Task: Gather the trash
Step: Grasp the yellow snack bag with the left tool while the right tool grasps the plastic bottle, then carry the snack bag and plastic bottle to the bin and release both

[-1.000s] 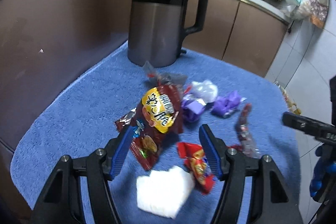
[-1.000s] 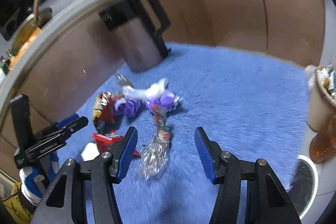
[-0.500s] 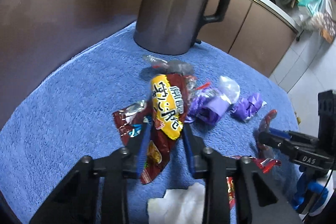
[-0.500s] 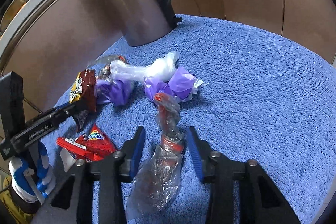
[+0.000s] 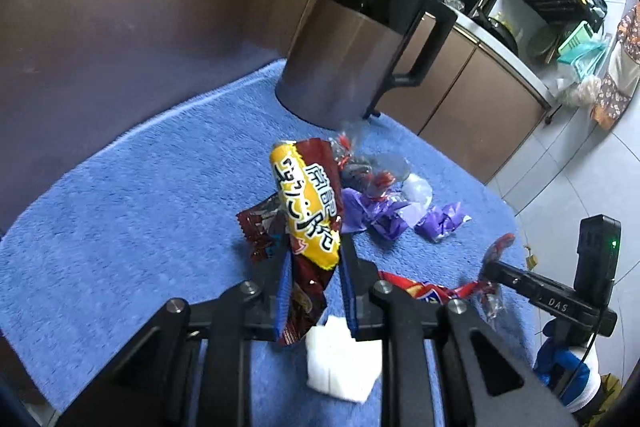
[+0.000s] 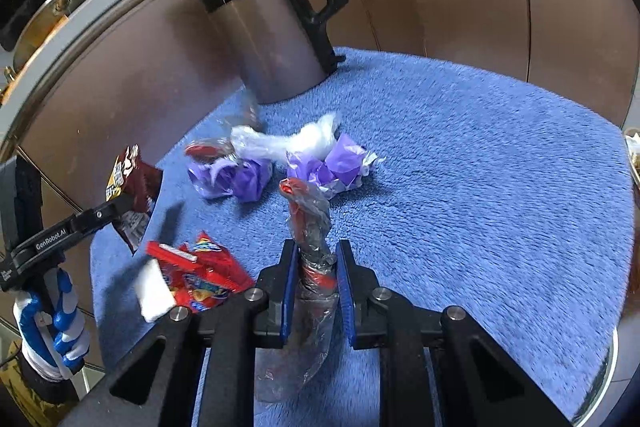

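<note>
Left wrist view: the left gripper [image 5: 314, 291] fingers have just closed on the brown-and-yellow snack wrapper [image 5: 306, 223], now lifted off the blue towel [image 5: 132, 227]. The right gripper [image 6: 316, 291] fingers have just clamped the clear plastic wrapper [image 6: 310, 223].

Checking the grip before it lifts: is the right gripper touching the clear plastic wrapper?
Touching. In the right wrist view, the right gripper has both blue pads pressed against the twisted clear plastic wrapper, which stands up between them.

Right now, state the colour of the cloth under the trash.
Blue cloth, plain; right wrist view shows it best.
</note>
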